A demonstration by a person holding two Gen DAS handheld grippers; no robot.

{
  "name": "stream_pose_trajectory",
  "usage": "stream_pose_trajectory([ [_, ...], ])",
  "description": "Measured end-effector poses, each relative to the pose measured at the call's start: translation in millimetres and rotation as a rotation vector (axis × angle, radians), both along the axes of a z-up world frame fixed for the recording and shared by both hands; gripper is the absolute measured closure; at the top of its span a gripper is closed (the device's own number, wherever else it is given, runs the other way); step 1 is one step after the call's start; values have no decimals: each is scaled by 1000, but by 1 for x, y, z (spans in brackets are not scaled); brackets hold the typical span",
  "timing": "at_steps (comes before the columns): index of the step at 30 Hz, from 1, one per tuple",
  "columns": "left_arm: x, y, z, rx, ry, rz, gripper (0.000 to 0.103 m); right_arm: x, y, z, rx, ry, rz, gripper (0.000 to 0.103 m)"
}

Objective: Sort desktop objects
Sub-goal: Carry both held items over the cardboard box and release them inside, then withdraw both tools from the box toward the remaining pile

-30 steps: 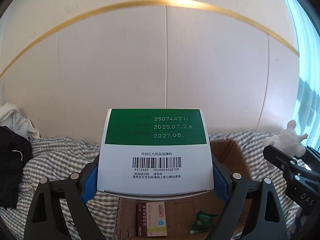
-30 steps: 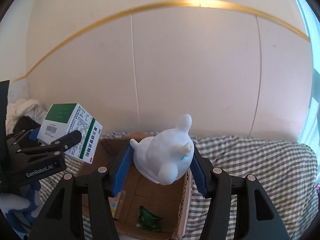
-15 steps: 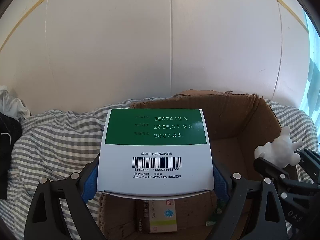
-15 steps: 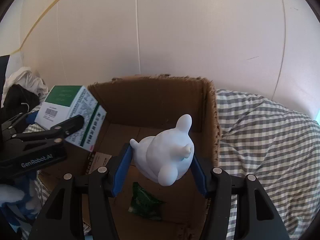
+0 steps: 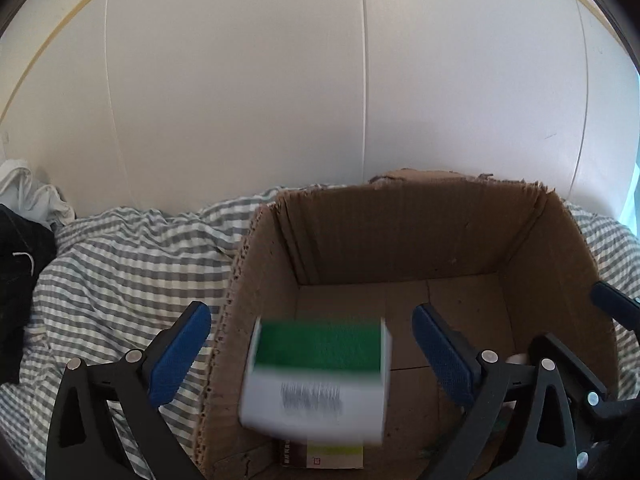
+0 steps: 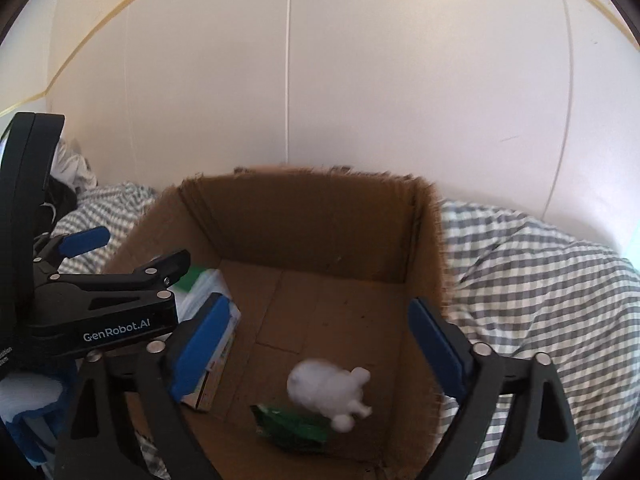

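Observation:
My left gripper (image 5: 310, 314) hangs over the left wall of an open cardboard box (image 5: 400, 232). Its jaws are opening, and the pads stand clear of a green-and-white medicine box (image 5: 316, 376), which shows blurred below and between them, inside the carton. My right gripper (image 6: 320, 306) is over the same cardboard box (image 6: 312, 224), jaws opening, pads touching nothing. A white rabbit figurine (image 6: 326, 392) shows blurred near the carton floor below the right gripper. The right wrist view shows the left gripper (image 6: 128, 252) at the left, partly hiding the medicine box (image 6: 208, 288).
On the carton floor lie a green packet (image 6: 292, 428) and a small brown-and-yellow box (image 5: 320, 456). The carton sits on a grey-and-white checked cloth (image 5: 120, 272) against a white wall. Dark and white clothes (image 5: 20, 272) are piled at the far left.
Both grippers came down over the carton, then spread their jaws. The medicine box left the left pads and the rabbit left the right pads; both dropped into the carton.

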State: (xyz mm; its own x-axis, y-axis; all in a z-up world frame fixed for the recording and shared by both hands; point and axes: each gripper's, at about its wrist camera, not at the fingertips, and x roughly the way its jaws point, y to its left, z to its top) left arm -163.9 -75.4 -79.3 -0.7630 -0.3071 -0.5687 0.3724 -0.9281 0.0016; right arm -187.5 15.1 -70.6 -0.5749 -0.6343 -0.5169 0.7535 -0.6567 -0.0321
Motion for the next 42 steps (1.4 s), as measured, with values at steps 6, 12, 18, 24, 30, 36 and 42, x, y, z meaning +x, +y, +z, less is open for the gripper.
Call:
stream_pose_trajectory([
  [6, 19, 3, 21, -1, 36, 8, 0, 2, 18, 23, -56, 5, -59, 3],
  [12, 35, 10, 40, -3, 92, 5, 0, 17, 44, 54, -114, 32, -81, 0],
  [18, 52, 20, 63, -10, 127, 2, 0, 40, 64, 78, -128, 77, -73, 0],
  [24, 73, 34, 81, -57, 153, 21, 0, 57, 85, 90, -133, 102, -75, 0],
  [30, 101, 56, 92, -184, 162, 28, 0, 68, 118, 88, -134, 79, -98, 0],
  [36, 128, 65, 95, -187, 144, 36, 0, 83, 140, 90, -126, 92, -98, 0],
  [42, 144, 58, 81, -62, 61, 18, 0, 90, 162, 92, -140, 51, -110, 0],
])
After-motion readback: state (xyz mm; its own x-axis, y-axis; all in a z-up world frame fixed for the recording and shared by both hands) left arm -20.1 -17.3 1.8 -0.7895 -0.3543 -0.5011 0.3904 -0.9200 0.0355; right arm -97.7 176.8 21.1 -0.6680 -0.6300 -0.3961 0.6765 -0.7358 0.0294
